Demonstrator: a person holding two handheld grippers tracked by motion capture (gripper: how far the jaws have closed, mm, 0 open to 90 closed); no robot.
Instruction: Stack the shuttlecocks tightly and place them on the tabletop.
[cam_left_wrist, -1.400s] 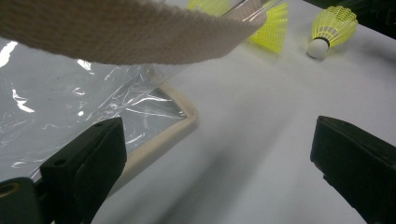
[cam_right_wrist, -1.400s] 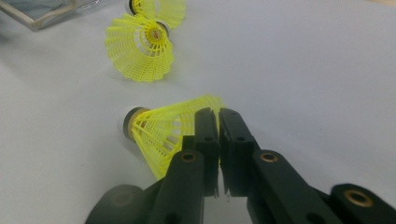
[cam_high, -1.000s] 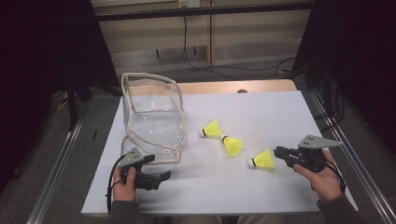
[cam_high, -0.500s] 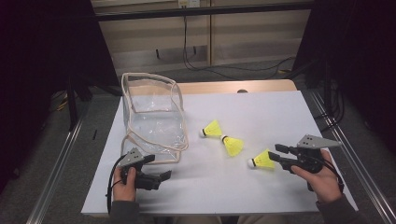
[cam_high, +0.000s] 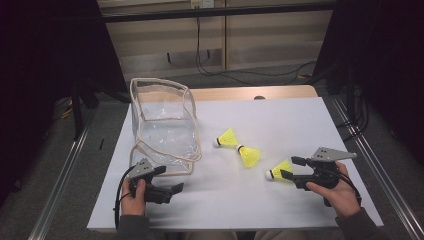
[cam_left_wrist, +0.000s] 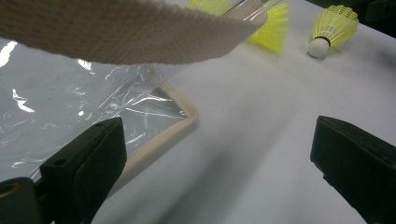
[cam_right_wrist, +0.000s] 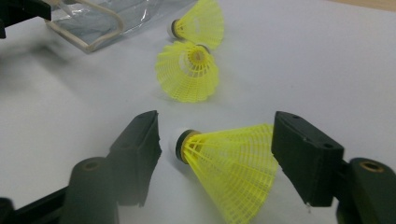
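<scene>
Three yellow shuttlecocks lie on the white table (cam_high: 300, 120). Two of them (cam_high: 227, 139) (cam_high: 250, 155) lie tip to tip near the middle. The third shuttlecock (cam_high: 278, 171) (cam_right_wrist: 224, 161) lies on its side between the jaws of my right gripper (cam_high: 289, 167) (cam_right_wrist: 217, 128). Those jaws have just been opening and stand apart on either side of it. A clear bag (cam_high: 162, 125) (cam_left_wrist: 84, 102) with beige trim stands at the left. My left gripper (cam_high: 170, 179) (cam_left_wrist: 219, 135) rests open beside the bag's near corner, with only table between its jaws.
The bag's beige strap (cam_left_wrist: 130, 32) hangs across the top of the left gripper view. A wooden strip (cam_high: 250, 93) borders the table's far edge. Metal rails (cam_high: 60, 175) run along both sides. Bare table lies between the two grippers.
The right gripper's jaws have spread apart around the nearest shuttlecock, which stays on the table. The left gripper and the other two shuttlecocks have not moved.
</scene>
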